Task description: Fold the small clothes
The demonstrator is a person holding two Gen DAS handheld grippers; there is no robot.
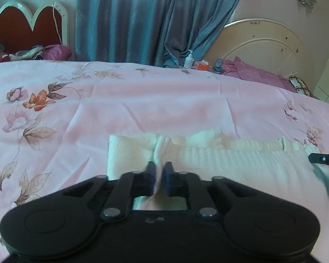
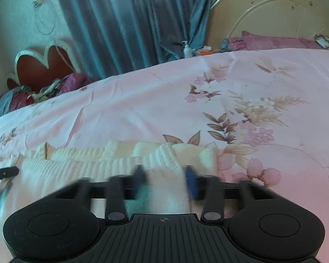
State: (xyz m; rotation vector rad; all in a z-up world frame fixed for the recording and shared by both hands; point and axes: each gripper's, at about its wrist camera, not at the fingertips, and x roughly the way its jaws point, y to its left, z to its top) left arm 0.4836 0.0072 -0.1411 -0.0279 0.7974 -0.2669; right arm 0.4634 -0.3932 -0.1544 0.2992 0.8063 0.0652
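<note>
Your left gripper (image 1: 159, 171) is pinched tight on a fold of the white ribbed knit garment (image 1: 230, 164), which lies across the pink floral bedspread (image 1: 142, 100) at 6 o'clock in both wrist views. Your right gripper (image 2: 165, 176) has its blue pads (image 2: 190, 182) spread wide, garment cloth lying between them, though blur hides whether either pad touches it. Teal curtain (image 1: 131, 17) at 12 o'clock; cream headboard (image 1: 263, 41) at 2 o'clock in the left view.
</note>
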